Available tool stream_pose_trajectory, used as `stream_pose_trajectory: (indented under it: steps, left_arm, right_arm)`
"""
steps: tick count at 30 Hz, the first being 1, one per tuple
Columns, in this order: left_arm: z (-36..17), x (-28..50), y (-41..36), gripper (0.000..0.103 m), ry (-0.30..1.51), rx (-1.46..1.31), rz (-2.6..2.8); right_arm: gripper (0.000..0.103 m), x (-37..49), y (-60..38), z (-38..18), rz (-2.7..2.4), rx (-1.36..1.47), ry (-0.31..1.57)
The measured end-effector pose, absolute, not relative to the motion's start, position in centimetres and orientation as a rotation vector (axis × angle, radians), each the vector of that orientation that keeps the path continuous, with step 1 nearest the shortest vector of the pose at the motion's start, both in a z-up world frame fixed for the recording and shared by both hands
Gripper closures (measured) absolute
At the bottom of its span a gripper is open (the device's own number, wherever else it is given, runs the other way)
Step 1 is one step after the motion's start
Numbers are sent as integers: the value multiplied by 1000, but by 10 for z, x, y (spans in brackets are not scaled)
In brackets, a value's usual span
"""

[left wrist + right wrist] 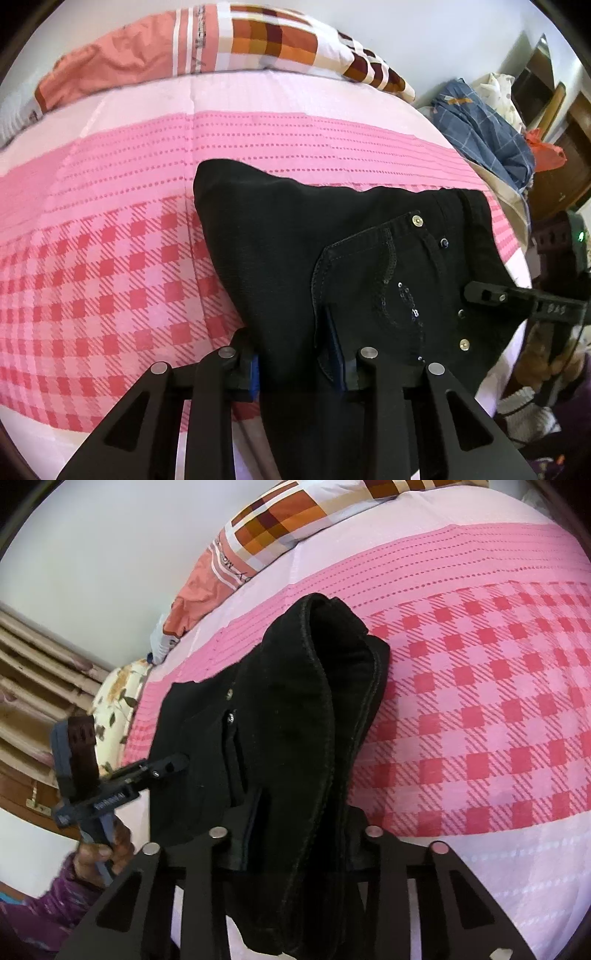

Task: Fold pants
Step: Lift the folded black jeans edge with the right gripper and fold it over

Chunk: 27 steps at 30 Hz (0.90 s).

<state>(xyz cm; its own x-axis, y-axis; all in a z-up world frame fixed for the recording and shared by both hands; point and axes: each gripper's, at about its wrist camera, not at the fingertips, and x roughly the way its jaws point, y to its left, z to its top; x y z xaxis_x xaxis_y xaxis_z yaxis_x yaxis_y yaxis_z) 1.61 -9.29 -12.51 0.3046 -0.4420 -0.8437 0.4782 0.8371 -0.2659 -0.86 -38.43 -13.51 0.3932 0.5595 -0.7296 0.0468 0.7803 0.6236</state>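
Note:
Black pants [332, 240] lie partly folded on a pink checked bedsheet [110, 258], back pocket with studs and sequins facing up. In the left wrist view my left gripper [297, 369] is shut on the near edge of the pants, its blue pads pressing the cloth. My right gripper [476, 291] bites the waistband side at the right. In the right wrist view the pants [295, 701] bunch in a thick fold that runs between the fingers of the right gripper [295, 849], shut on it. The left gripper [177, 762], held by a hand [107, 849], clamps the pants' left edge.
Checked orange-and-white pillows [258, 37] lie along the head of the bed. A pile of blue plaid clothes [480, 125] and wooden furniture [569, 166] stand off the bed's right side. A floral pillow [118, 701] sits at the bed's edge.

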Motion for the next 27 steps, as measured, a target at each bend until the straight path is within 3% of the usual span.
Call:
stream_pose_trajectory:
  steps: [10,27]
  left_arm:
    - [-106,6,-92,81,1027,48,-577]
    - [-81,4,-56,81,981,13,-526]
  right_arm:
    - [76,-14,-377,-113,406,741,1078]
    - [76,-5,-340,-102,465,743,1069]
